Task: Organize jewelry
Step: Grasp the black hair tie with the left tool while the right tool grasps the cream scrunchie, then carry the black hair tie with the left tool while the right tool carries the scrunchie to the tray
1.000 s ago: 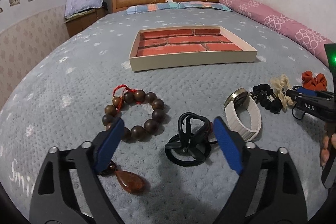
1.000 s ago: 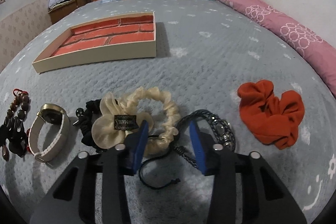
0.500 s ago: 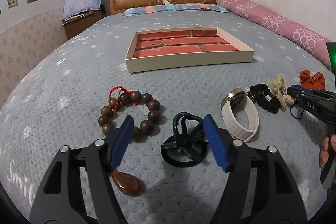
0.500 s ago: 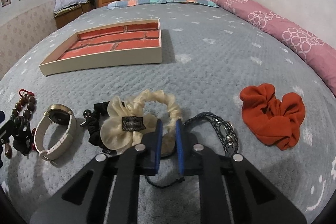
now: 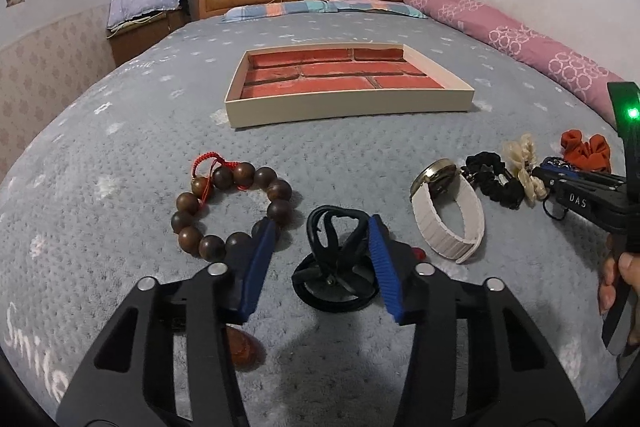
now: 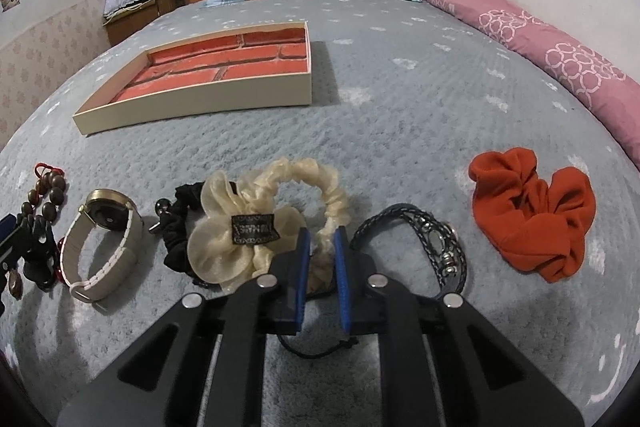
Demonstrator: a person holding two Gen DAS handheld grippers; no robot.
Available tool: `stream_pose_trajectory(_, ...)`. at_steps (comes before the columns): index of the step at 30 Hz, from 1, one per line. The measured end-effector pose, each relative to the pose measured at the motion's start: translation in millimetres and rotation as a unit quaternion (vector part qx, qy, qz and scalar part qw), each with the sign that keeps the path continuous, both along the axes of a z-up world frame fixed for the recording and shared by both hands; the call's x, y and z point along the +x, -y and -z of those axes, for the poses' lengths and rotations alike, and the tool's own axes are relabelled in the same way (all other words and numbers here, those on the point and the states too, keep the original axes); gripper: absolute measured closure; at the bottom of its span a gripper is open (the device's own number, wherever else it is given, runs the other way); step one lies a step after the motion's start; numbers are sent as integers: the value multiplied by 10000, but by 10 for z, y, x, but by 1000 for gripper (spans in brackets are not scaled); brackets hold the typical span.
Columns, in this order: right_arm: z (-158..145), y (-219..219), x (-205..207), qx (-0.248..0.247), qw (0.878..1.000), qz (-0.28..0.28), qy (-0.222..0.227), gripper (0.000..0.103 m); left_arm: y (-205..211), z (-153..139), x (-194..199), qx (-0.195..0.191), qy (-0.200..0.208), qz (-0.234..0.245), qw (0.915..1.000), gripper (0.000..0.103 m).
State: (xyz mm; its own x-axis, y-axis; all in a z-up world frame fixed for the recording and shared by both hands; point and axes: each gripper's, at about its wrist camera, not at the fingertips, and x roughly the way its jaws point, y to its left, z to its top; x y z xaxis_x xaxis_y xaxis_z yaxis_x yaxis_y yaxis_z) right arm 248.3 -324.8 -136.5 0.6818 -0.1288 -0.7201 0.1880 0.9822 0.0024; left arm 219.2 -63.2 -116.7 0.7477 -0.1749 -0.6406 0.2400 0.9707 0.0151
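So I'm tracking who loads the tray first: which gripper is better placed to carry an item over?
Right. The right gripper is shut on the cream scrunchie, while the left gripper, just been closing, only straddles the black cord piece without pinching it.

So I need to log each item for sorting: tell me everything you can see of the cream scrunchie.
The cream scrunchie is a ruched ring of shiny, satin-like fabric with a gauzy flower-shaped bow bearing a small dark label. It lies flat on the grey bedspread, its bow overlapping the black scrunchie. The right gripper is shut on the near part of its ring, beside the braided bracelet.
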Motion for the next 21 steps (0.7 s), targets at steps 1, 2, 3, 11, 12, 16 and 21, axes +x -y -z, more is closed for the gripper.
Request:
stream_pose_trajectory(1,6,1,2,17,10000,-12,-12,91,1,0,-4,-8,6,8,10000,65)
stream_pose_trajectory(2,11,10,7,49,10000,-12,-20,92,4,-1,-8,-7,11,19,10000,68)
stream_pose_trajectory(3,17,23,11,71,10000,-5,-26,94,9,-1,-11,0,14,31,10000,73)
stream_pose_trajectory(11,-31,62,2,235,9997,-64,41,98,66,-45,-22,70,-50,196,9998,74)
stream_pose_trajectory(12,-59,58,0,216,9997,-84,71,98,73,-57,-22,71,-59,216,9997,74)
stream_pose_trajectory(16,-204,32,-21,1,9996,-139,250,98,95,-186,-22,64,-12,232,9997,74)
stream_pose_trajectory(21,-414,36,52,-127,9988,-246,414,98,106,-420,114,-20,127,240,9996,74)
